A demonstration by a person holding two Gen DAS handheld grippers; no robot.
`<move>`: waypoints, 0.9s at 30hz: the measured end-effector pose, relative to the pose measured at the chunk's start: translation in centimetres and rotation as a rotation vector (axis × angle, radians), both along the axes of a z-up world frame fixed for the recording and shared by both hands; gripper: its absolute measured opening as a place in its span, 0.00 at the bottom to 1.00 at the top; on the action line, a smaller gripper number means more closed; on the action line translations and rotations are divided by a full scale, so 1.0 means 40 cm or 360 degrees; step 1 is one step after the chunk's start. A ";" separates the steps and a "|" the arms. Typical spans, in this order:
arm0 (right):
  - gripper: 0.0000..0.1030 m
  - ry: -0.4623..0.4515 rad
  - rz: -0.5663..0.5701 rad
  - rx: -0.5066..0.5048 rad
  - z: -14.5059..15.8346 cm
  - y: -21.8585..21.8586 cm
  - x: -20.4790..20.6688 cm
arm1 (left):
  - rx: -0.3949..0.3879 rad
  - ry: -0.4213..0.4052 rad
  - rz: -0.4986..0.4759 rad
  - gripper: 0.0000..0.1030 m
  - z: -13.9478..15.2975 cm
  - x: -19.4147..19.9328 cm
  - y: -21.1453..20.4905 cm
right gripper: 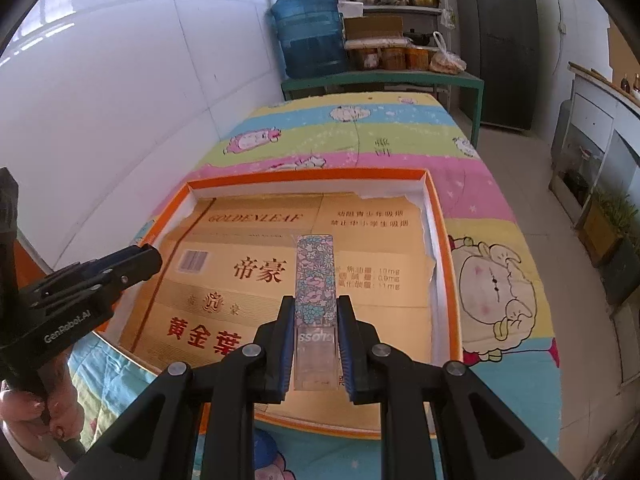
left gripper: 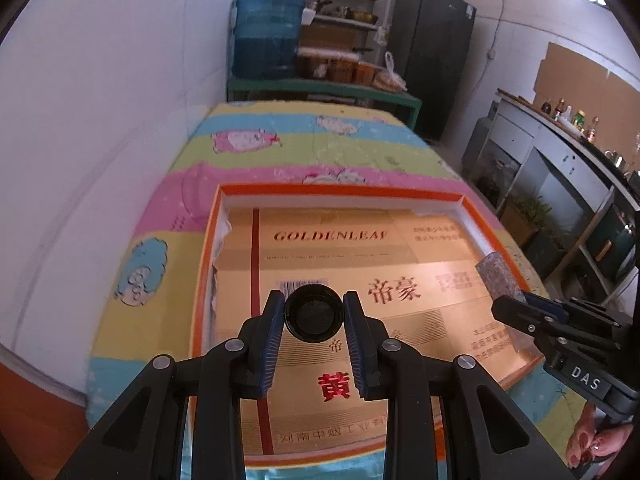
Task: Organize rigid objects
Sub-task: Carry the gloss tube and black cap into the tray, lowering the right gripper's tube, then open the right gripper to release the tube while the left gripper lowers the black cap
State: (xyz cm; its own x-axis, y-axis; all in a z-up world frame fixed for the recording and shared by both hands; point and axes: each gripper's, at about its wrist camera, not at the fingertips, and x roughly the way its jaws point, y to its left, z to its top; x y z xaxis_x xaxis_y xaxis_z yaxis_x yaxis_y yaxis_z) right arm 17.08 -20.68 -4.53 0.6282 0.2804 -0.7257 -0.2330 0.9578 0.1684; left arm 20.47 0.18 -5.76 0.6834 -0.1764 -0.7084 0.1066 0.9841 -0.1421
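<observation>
In the lower centre of the left wrist view, the left gripper (left gripper: 313,316) is seen closed on a small round black object (left gripper: 313,312), perhaps a cap or jar viewed end-on; what it is exactly cannot be told. It is held above the orange-rimmed shallow box (left gripper: 340,191), over the lower middle of the gold cardboard liner (left gripper: 432,292) that covers the box floor.

In the lower centre of the right wrist view, the right gripper (right gripper: 314,332) is seen clamped on a tall, narrow floral-patterned box (right gripper: 315,276) with a clear lower section bearing lettering. This item is likewise carried over the liner, toward the right half of the box; in the left wrist view its top shows at the right edge (left gripper: 496,276), with the right gripper just below it.

Around the grippers, no other loose object is seen inside the orange-rimmed box, and none is visible on the striped cartoon cloth (right gripper: 496,208) under it. The task is therefore judged to be at an early or middle stage: two items are picked up and positioned over the box, but neither is set down yet. Placement and release of both are judged to remain.
</observation>
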 end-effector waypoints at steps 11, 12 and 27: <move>0.20 0.0089 -0.0005 -0.0051 -0.059 0.012 0.024 | -0.0004 0.0157 0.0009 0.30 -0.084 0.048 -0.004; 0.20 0.0093 -0.0006 -0.0058 -0.063 0.013 0.026 | 0.0000 0.0156 0.0013 0.30 -0.086 0.048 -0.005; 0.20 0.0078 -0.0016 -0.0090 -0.075 0.018 0.012 | 0.0047 0.0134 -0.0082 0.38 -0.093 0.037 -0.019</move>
State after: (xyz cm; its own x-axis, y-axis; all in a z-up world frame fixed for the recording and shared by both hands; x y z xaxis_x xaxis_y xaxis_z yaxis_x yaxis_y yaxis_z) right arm 17.56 -19.96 -7.52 0.5940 0.2320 -0.7703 -0.2164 0.9683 0.1248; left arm 21.94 -0.58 -9.48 0.6118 -0.1879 -0.7684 0.1461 0.9815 -0.1237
